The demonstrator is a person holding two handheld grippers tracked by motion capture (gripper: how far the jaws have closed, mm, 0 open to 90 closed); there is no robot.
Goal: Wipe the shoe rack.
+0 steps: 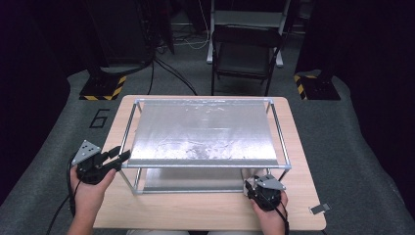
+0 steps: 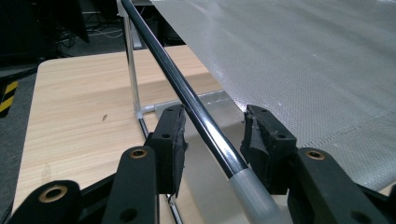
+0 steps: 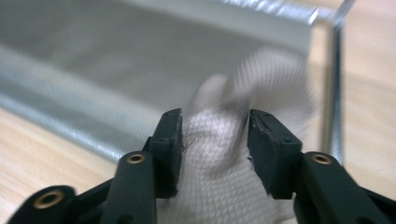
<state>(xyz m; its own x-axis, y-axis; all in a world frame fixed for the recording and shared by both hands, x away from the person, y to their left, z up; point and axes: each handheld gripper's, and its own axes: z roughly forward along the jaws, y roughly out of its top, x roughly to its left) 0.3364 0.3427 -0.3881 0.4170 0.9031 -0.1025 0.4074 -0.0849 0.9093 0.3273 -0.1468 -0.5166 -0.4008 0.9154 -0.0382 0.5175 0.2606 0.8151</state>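
Currently: rack and cloth at the grippers

Your left gripper (image 2: 212, 140) stands half open astride the rack's (image 1: 205, 165) top rail (image 2: 187, 95) at its near left corner, pads clear of it. Your right gripper (image 3: 215, 140), half open, has the white cloth (image 3: 233, 154) between its jaws by the rack's near right leg, grip uncertain.

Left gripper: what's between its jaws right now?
In the left gripper view, the rack's top rail runs between the left gripper jaws, with gaps on both sides; the pads are not pressing on it.
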